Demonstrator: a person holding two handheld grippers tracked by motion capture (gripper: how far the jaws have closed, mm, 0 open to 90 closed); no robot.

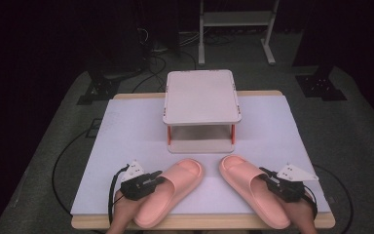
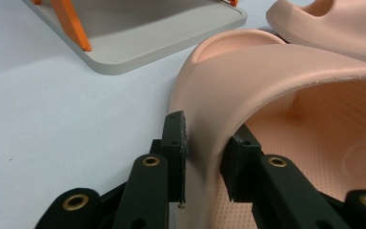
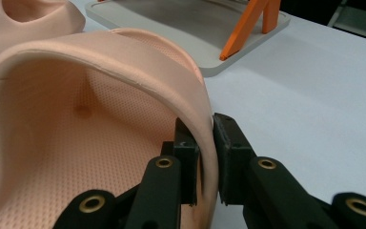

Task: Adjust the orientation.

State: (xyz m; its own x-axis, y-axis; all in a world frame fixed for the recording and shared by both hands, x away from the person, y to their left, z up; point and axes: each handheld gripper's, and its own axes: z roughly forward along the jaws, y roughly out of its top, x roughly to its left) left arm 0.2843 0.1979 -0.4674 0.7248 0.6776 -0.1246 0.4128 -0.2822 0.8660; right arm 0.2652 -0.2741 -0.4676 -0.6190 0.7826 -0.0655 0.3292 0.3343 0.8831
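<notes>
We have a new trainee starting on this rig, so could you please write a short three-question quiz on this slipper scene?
1. True or false: each gripper is shut on the side wall of a pink slipper.
2. What stands beyond the slippers on the white table cover? A) a two-tier shelf B) a bucket C) a shoebox
3. What colour are the shelf's posts?

Key:
1. True: left gripper clamps the left slipper, right gripper the right slipper.
2. A, the shelf.
3. Orange.

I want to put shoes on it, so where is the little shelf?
The little shelf stands at the far middle of the white table in the high view, just beyond the toes of the two pink slippers.
</notes>
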